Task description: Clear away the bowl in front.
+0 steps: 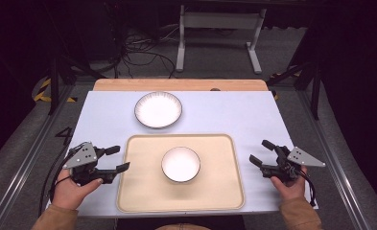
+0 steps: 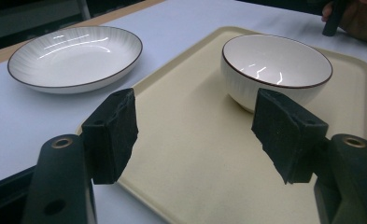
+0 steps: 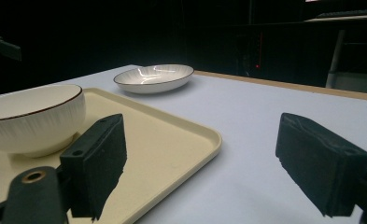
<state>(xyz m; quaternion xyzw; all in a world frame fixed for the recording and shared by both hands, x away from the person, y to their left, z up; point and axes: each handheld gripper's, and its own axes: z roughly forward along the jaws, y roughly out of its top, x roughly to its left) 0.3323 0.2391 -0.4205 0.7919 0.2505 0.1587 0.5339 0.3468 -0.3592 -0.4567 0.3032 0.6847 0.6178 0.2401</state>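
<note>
The table (image 1: 253, 115) holds one tray (image 1: 138, 191), one bowl (image 1: 181, 164), one plate (image 1: 158, 109); left gripper (image 1: 119, 159) and right gripper (image 1: 259, 153) gape wide, empty.

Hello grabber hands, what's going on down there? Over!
Left gripper open, beside the tray. Right gripper open, on the other side, holding nothing. Bowl upright on the tray, untouched; plate behind it on the table. Nothing in the way.
</note>
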